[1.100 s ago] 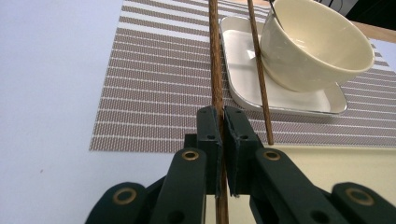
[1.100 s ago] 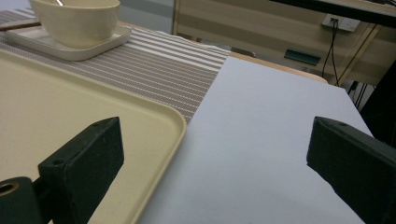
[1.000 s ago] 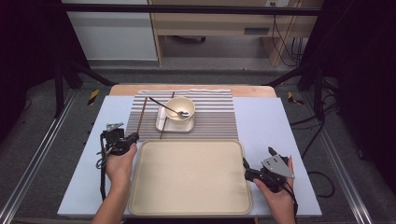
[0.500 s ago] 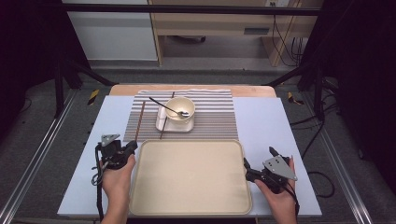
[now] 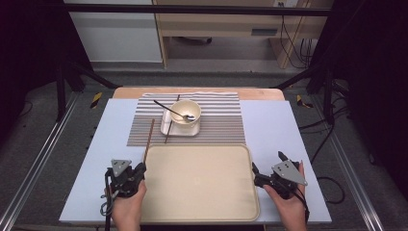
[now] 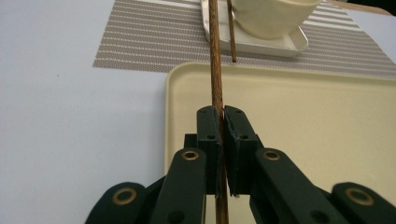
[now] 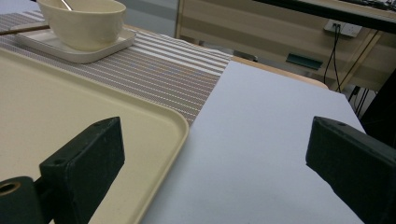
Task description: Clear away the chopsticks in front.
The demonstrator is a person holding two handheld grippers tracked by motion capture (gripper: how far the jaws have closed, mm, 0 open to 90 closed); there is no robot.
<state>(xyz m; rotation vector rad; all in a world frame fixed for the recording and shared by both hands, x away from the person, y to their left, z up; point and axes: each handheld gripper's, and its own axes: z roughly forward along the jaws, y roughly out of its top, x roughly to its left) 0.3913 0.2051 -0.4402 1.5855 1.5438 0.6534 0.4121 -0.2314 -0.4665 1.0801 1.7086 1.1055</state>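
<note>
My left gripper (image 5: 140,169) sits at the left edge of the beige tray (image 5: 202,192), near the table's front. It is shut on a brown chopstick (image 5: 148,141) that points away toward the striped placemat (image 5: 221,122). In the left gripper view the jaws (image 6: 222,116) pinch the chopstick (image 6: 215,56) over the tray's left rim (image 6: 170,93). A second chopstick (image 5: 169,129) leans on the white plate (image 5: 180,131) under a cream bowl (image 5: 185,111) holding a spoon (image 5: 174,110). My right gripper (image 5: 267,160) is open beside the tray's right edge, with nothing between its jaws (image 7: 215,158).
The pale blue table top (image 5: 274,125) has bare room on both sides of the placemat. A wooden strip (image 5: 197,90) runs along the far edge. Dark stands and cables lie on the floor beyond the table.
My left gripper has drawn back toward the near edge with the chopstick, pulling it off the placemat alongside the tray. The right gripper has stayed put.
</note>
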